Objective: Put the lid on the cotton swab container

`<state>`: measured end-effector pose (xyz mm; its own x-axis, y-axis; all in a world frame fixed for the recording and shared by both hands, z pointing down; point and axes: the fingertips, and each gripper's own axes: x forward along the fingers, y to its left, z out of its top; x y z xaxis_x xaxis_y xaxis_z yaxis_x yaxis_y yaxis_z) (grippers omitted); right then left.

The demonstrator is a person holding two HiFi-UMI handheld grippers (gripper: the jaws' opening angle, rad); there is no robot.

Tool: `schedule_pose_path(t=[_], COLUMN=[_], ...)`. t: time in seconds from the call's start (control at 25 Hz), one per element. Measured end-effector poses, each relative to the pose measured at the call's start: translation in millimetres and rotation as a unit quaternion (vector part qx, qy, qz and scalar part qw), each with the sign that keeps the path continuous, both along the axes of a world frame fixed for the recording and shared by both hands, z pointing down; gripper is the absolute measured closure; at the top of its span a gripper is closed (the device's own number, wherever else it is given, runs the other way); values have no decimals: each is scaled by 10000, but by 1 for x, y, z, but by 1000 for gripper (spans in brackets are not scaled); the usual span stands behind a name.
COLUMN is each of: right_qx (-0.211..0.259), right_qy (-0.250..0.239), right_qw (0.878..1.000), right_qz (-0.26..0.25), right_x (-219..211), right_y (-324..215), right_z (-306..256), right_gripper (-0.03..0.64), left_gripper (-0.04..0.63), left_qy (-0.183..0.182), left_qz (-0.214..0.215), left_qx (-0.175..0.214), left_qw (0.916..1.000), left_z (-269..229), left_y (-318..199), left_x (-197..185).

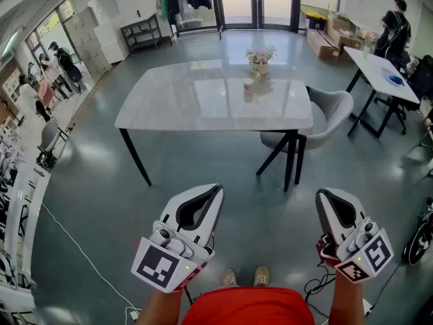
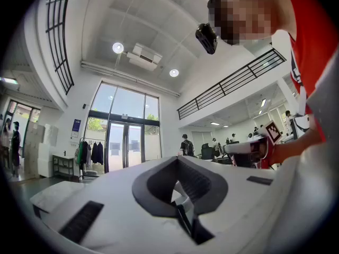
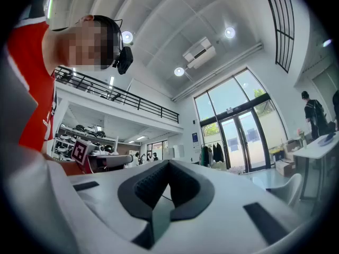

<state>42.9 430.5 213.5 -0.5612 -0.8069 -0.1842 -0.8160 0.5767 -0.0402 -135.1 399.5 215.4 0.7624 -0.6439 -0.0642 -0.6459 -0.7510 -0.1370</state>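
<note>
Nearest the claws, shoes (image 1: 245, 276) on grey floor (image 1: 101, 202). Left claw (image 1: 216, 189) and right claw (image 1: 325, 195) side by side, both clamped fully shut, gripping nothing. Well ahead of both, a white counter (image 1: 176, 93); grey chair (image 1: 331, 107) beyond the right claw. Farther still, well clear of either claw, a small pale-topped container (image 1: 260, 59) on the counter, too small to identify.

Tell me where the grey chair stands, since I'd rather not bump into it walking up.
In the head view, the grey chair stands at the right end of the white table, close against the table's black legs, right of the picture's centre.
</note>
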Motion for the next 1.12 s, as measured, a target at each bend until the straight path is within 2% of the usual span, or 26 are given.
schedule_pose_path(t=[0.36,0.56,0.72,0.84,1.0,1.12], right_qx=[26,11,3,13,30,57], right_qy=[11,-110,-264,-270,-259,-271], right_qw=[10000,9998,9994,9993,9992,9990], right_qz=[-61,-188,-240,-249,-293,-348], right_x=[1,6,15,22,34,45], right_y=[-1,-3,-8,-12,-19,-24], right_z=[-2,-1,-1,-3,-5,-5], right_gripper=[623,621,618,618,618,618], left_gripper=[585,586,586,586,586,586], left_qy=[66,-15,165,36,224,160], left_qz=[-22,-11,-33,-92,-197,-262], left_qx=[100,-21,206,79,268,294], left_qw=[9999,10000,9996,9999,9992,9991], left_z=[-5,0,-12,-7,-18,-16], left_y=[0,-2,-7,-11,-22,-29], left_x=[5,13,20,25,37,50])
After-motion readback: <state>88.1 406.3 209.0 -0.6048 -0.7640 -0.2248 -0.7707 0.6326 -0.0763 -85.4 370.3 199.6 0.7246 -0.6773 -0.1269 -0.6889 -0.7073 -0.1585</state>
